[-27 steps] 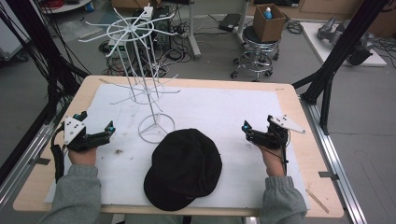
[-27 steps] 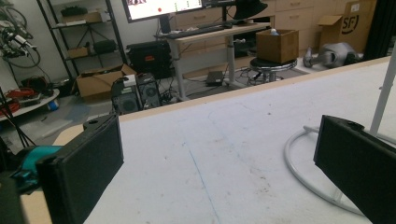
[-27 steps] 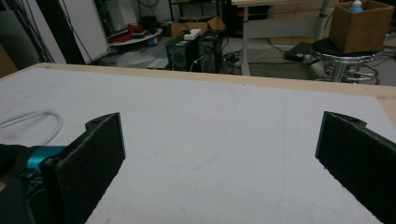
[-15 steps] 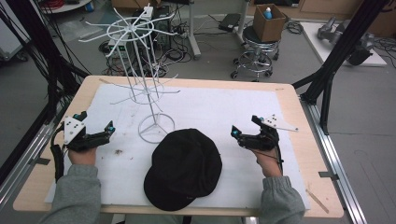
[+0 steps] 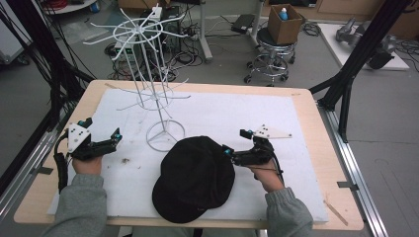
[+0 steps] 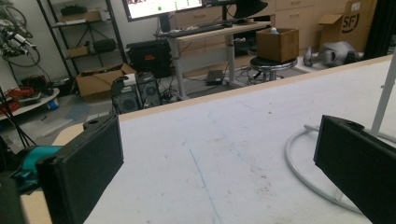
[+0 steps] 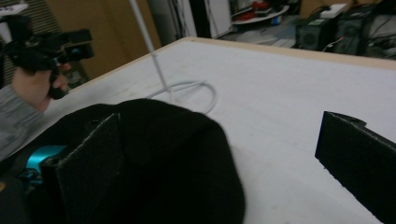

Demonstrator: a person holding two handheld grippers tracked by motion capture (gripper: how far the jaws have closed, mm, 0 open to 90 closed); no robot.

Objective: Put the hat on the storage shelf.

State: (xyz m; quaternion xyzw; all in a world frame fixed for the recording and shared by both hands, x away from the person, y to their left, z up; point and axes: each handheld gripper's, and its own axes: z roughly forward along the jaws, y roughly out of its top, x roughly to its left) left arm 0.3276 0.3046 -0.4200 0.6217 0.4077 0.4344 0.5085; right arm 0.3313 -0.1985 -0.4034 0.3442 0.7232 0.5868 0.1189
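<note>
A black cap [image 5: 192, 177] lies on the white mat [image 5: 247, 111] near the table's front, and it also lies low and left as the cap [image 7: 154, 154] in the right gripper view. My right gripper [image 5: 236, 141] is open at the cap's right edge. In its own view the right gripper [image 7: 219, 158] has its left jaw over the cap's crown and its right jaw over bare mat. My left gripper [image 5: 101, 129] is open at the left of the mat, apart from the cap. The left gripper [image 6: 219, 158] holds nothing and faces the white wire rack's base ring [image 6: 303, 163].
The white wire rack [image 5: 157, 84] stands upright behind the cap, its base ring [image 5: 165, 136] just beyond the crown. The other hand and its gripper [image 7: 46, 46] are at the far left. A stool with a cardboard box [image 5: 284, 22] and black frame posts [image 5: 356, 64] stand beyond the table.
My right gripper has moved left across the mat and turned toward the cap, reaching its right edge. The left gripper and the cap have stayed where they were.
</note>
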